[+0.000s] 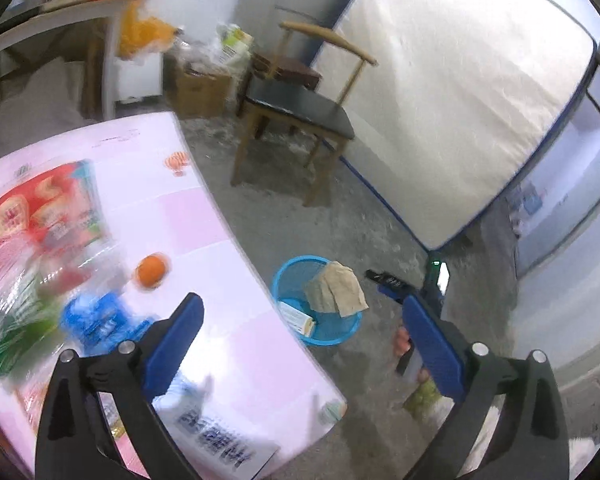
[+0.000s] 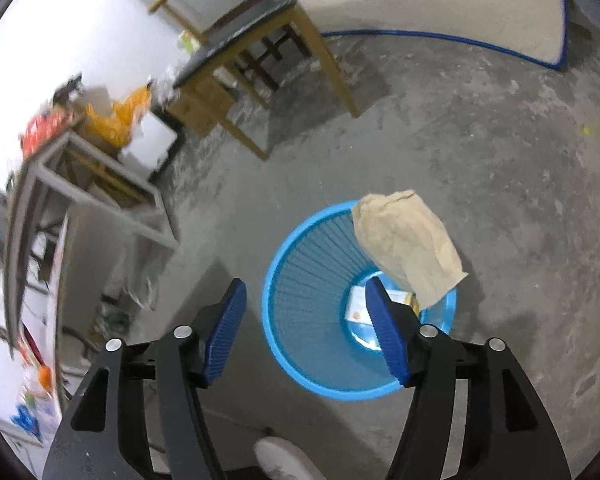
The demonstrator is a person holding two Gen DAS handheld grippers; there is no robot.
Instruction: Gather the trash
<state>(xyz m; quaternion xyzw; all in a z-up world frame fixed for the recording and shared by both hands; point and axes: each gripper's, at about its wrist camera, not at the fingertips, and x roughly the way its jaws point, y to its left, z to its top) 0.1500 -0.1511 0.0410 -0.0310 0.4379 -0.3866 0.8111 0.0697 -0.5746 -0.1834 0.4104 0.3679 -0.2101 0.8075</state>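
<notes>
Pink vinyl covers the table (image 1: pixel 220 216), the largest surface near the hands; on it lie a red snack bag (image 1: pixel 28 212), crumpled clear plastic (image 1: pixel 16 292), a blue packet (image 1: pixel 96 316) and an orange (image 1: pixel 151 270), all blurred; beside its edge, on the grey concrete floor, stands the blue mesh bin (image 2: pixel 300 280), with a brown paper bag (image 2: pixel 408 248) draped over its far rim and a small carton (image 2: pixel 358 306) at the bottom. The left gripper (image 1: pixel 300 340) stands wide and empty above the table's edge, so the remaining litter lies to its left and just below, nearer this hand than the other; the right gripper (image 2: pixel 306 332), partly parted and holding nothing, hangs over the bin's mouth. A wooden chair (image 1: pixel 300 108) and a leaning mattress (image 1: pixel 460 92) stand well apart; nothing appears to block a reach back to the table.
</notes>
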